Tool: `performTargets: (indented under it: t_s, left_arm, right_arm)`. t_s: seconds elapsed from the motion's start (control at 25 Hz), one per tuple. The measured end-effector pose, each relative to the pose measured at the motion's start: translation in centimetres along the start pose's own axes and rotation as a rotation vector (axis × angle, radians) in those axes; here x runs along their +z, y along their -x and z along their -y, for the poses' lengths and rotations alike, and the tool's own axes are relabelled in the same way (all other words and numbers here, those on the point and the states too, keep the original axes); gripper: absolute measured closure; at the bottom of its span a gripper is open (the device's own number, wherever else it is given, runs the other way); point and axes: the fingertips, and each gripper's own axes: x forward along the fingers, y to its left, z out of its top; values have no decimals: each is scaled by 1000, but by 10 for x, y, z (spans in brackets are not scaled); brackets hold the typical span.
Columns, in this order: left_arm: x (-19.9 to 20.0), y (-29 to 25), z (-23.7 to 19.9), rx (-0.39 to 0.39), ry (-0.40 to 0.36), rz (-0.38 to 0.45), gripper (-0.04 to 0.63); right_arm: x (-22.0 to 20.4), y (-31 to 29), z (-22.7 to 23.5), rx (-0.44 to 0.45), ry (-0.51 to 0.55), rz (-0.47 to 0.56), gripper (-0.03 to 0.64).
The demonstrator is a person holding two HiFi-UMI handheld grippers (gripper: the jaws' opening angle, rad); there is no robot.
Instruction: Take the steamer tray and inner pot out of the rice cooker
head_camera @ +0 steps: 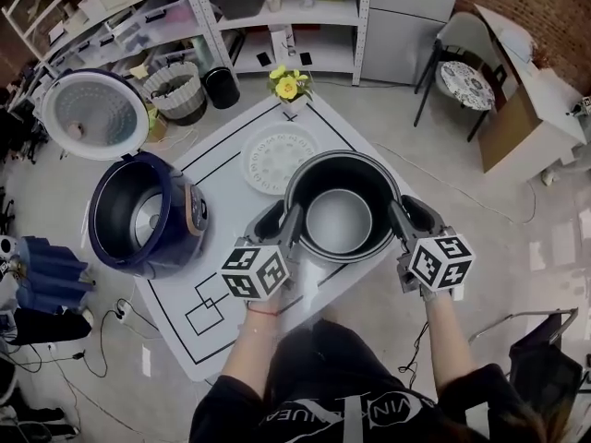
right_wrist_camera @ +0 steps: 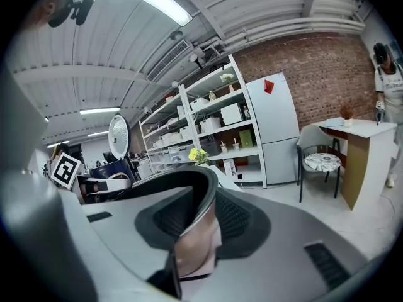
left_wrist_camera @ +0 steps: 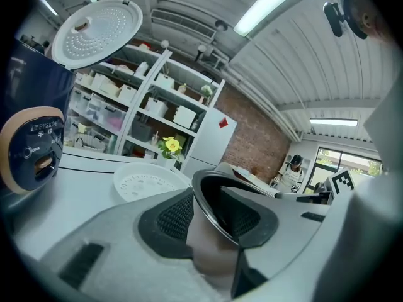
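Note:
The dark inner pot (head_camera: pixel 338 221) is upright over the right half of the white table (head_camera: pixel 220 178), and I cannot tell whether it rests on it. My left gripper (head_camera: pixel 282 221) is shut on its left rim, one pad inside the wall and one outside. My right gripper (head_camera: pixel 411 218) is shut on the right rim the same way. In the left gripper view the pot wall (left_wrist_camera: pixel 209 257) runs between the pads, as does the pot wall (right_wrist_camera: pixel 198 247) in the right gripper view. The white steamer tray (head_camera: pixel 268 160) lies flat just behind the pot. The blue rice cooker (head_camera: pixel 138 215) stands at the left, its lid (head_camera: pixel 94 113) raised and its cavity bare.
A small vase of yellow flowers (head_camera: pixel 288 86) stands at the table's far edge. Shelving (head_camera: pixel 277 17) lines the back wall. A chair (head_camera: pixel 466 81) and a desk (head_camera: pixel 531 109) stand at the right. Cables lie on the floor (head_camera: pixel 102 330) at the left.

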Motion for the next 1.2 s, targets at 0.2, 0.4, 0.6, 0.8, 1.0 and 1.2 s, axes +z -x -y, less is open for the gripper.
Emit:
performTargets:
  t_s: [0.2, 0.4, 0.6, 0.8, 1.0, 1.2]
  left_arm:
    - [19, 15, -3, -4, -45, 65, 473]
    - [48, 42, -3, 9, -108, 149, 525]
    - [67, 71, 4, 13, -158, 201, 548]
    - [78, 102, 15, 22, -256, 209, 562]
    - [90, 135, 24, 32, -298, 243, 566]
    - [99, 162, 34, 44, -349, 269, 568]
  right_arm:
    - [16, 7, -4, -7, 59, 58, 524]
    - [38, 19, -27, 35, 72, 134, 559]
    - [51, 39, -56, 68, 106, 185, 592]
    - [57, 59, -84, 100, 162, 207, 617]
    - [64, 81, -111, 143, 189, 242, 617]
    - [70, 98, -129, 162, 188, 279, 617]
